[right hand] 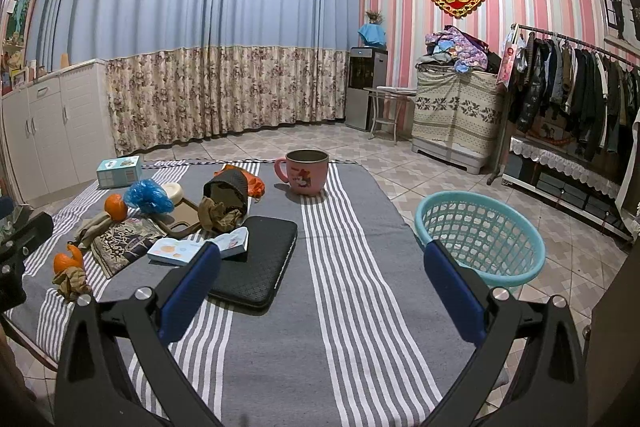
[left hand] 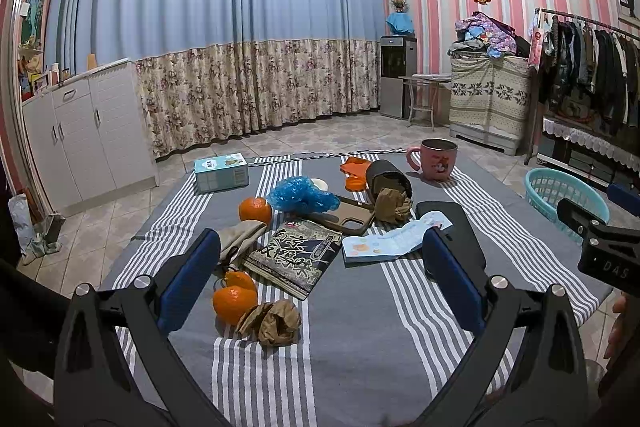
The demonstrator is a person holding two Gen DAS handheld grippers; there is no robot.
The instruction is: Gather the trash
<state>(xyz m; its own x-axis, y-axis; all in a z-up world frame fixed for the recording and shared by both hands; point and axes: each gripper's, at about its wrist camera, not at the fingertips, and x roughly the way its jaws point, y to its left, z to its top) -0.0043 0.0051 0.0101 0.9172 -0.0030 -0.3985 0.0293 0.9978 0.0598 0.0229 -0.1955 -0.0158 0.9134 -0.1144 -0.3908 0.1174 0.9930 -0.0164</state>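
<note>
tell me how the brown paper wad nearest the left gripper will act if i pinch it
The paper wad looks crumpled and loosely folded, so it will probably squash between the pads and feel very light. It leans against an orange, which may roll when the wad lifts. The left gripper stands wide open.

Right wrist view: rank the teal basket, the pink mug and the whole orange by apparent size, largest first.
1. teal basket, though it sits nearest the camera
2. pink mug
3. whole orange

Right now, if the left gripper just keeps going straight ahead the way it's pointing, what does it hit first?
Probably the dark printed packet, lying centred between the open left gripper fingers. The crumpled brown paper wad sits nearer but low and left of that line, so a low path might clip it first; depth is unclear.
</note>
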